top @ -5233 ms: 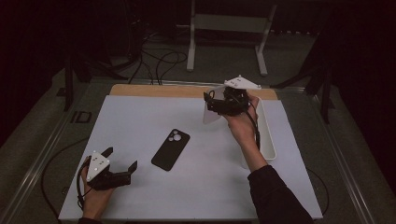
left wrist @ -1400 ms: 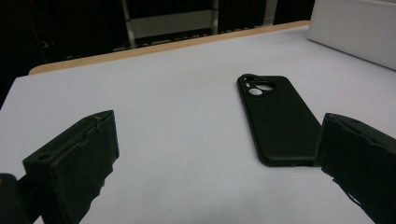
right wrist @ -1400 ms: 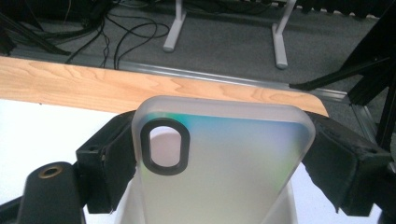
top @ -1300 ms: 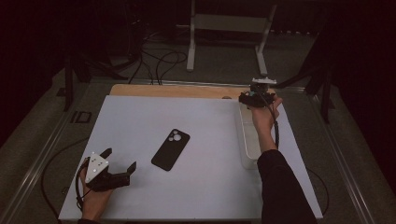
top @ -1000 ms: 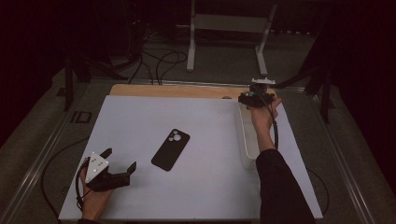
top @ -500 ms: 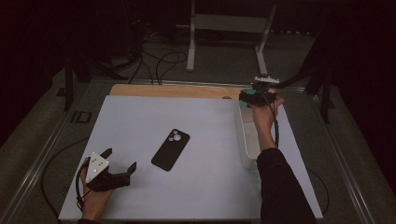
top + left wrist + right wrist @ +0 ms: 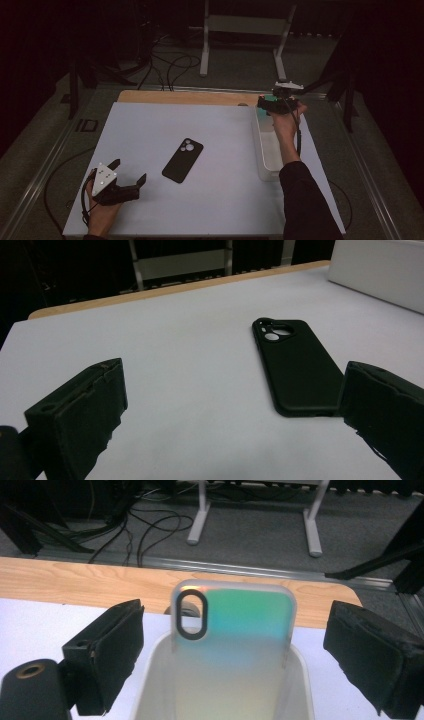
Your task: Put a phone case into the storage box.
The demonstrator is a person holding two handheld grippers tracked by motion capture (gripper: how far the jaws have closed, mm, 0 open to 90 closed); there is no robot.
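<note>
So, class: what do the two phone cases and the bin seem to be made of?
Black phone case: probably soft rubber or silicone, with a matte, even surface and no glare. Iridescent phone case: likely translucent plastic, its sheen shifting from green to orange. White bin: apparently smooth moulded plastic, with a rounded rim.

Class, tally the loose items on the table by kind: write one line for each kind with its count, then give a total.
Phone cases: 2, a black phone case lying flat on the white sheet, and an iridescent translucent phone case leaning upright in the tub.
Tubs: 1, a long white plastic tub at the right edge.
Total: 3
</note>
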